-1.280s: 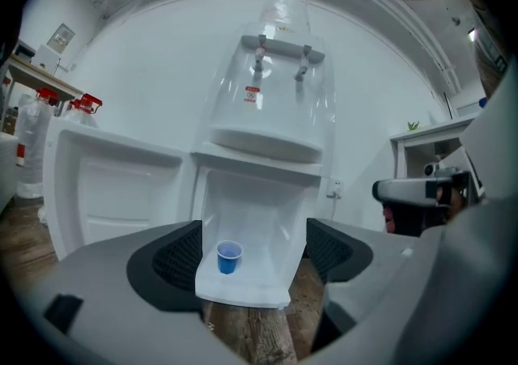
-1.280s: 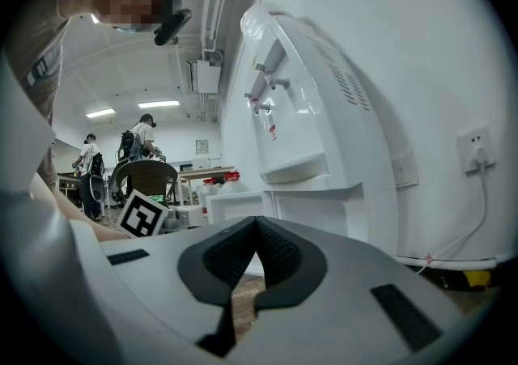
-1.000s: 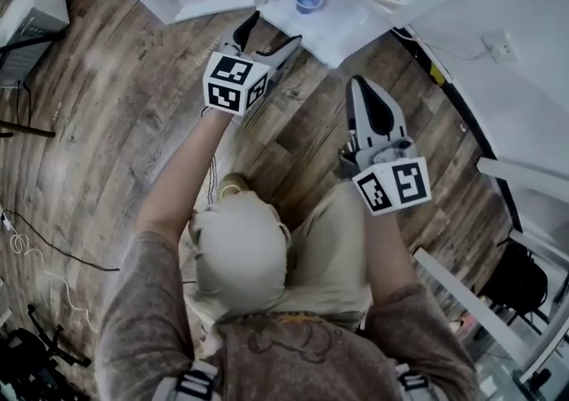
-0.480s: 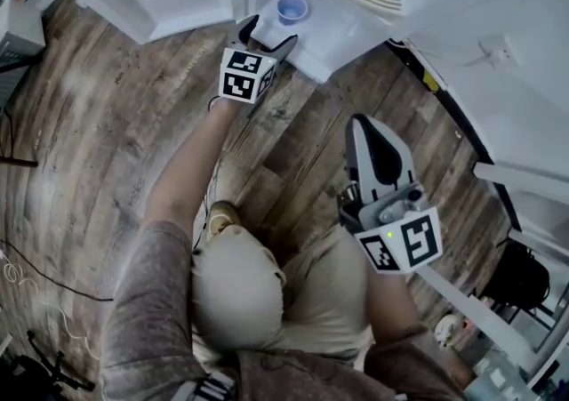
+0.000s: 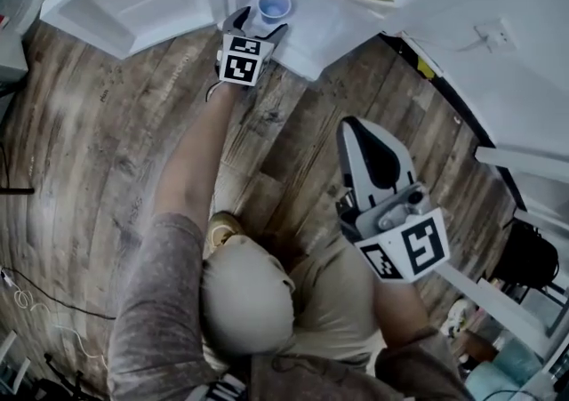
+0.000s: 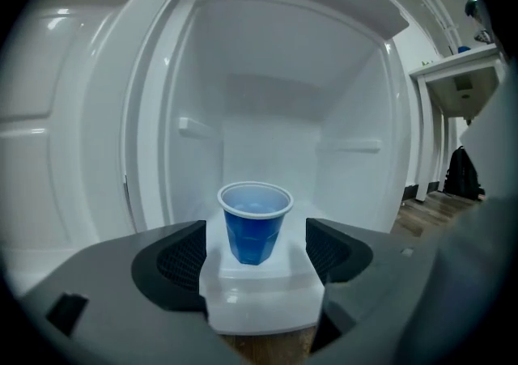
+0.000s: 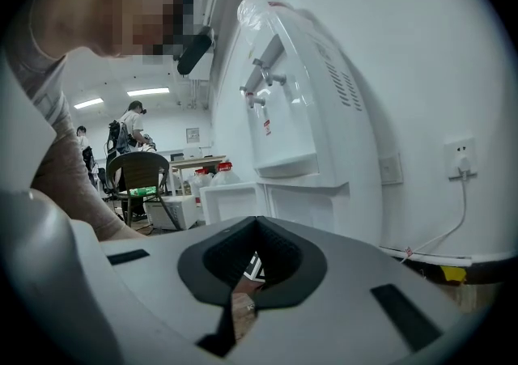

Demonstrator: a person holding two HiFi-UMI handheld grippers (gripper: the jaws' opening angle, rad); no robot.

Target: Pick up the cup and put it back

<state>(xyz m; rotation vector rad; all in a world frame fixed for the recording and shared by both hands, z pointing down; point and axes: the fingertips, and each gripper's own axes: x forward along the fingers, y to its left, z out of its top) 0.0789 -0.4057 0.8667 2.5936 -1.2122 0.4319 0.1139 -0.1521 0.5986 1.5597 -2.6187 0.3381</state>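
Cup of blue plastic (image 6: 255,222) (image 5: 274,6), upright and open-mouthed, near the front edge of the white shelf (image 6: 259,303) inside the open white cabinet (image 6: 162,72). Left gripper (image 6: 256,256) (image 5: 258,24) level with that shelf, jaws spread wide to either side of its front edge, cup framed in the gap and untouched. Right gripper (image 7: 257,230) (image 5: 358,125) well apart, over the brown wood-plank floor (image 5: 116,124), jaws pressed together on nothing.

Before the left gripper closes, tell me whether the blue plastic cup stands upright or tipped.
Upright: the blue plastic cup rests on its base on the white shelf, open rim facing up.
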